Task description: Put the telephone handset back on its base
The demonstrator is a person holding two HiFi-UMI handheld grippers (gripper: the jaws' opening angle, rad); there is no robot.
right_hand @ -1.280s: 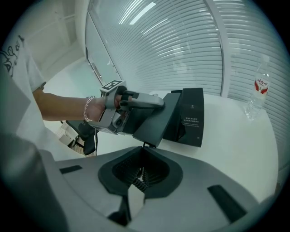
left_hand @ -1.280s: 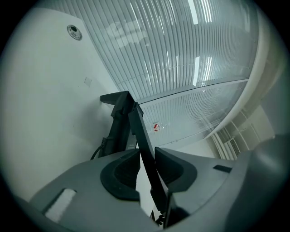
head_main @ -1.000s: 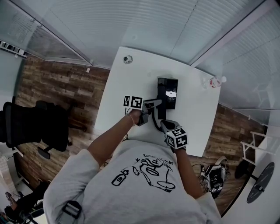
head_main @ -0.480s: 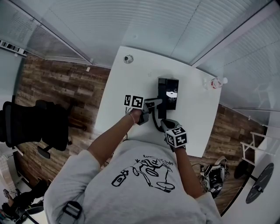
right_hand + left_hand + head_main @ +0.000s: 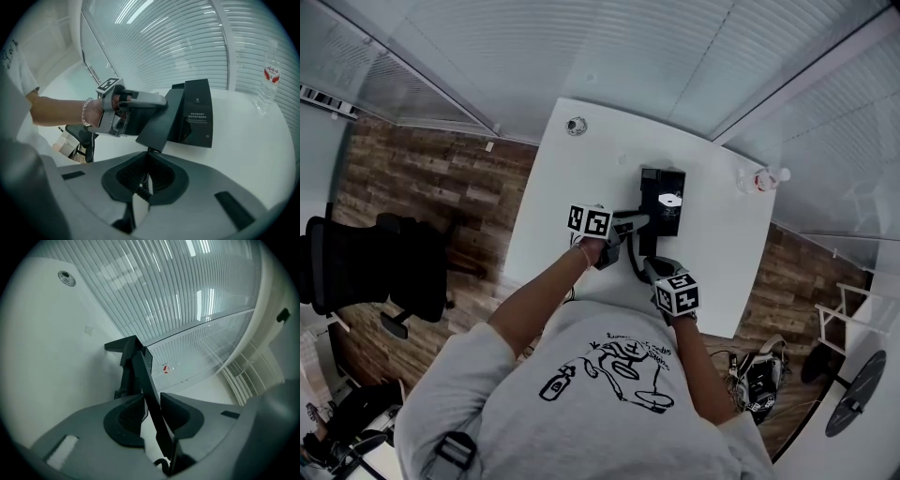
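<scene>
Not done yet. Handset (image 5: 157, 125) off the base (image 5: 197, 112), held up and tilted by left gripper (image 5: 151, 404), jaws narrow, clamped on its thin body. Far end of handset at near-left edge of base; touching or just short, can't tell. Right gripper (image 5: 143, 180) nearer the person, jaws closed down on coiled cord (image 5: 140, 191), which runs up to handset's near end.

Left to do, by my read: line handset up w/ cradle, lower flat, let go; cord prob. needs releasing too.

Surface: white table (image 5: 581, 169), mostly bare. Base mid-table, toward far right. Water bottle (image 5: 762, 178) w/ red label at far-right edge. Small round fitting (image 5: 574, 126) at far-left corner.

Room: glass walls w/ blinds (image 5: 581, 47) on far side, wood floor (image 5: 422, 178), black office chair (image 5: 356, 267) on left.
</scene>
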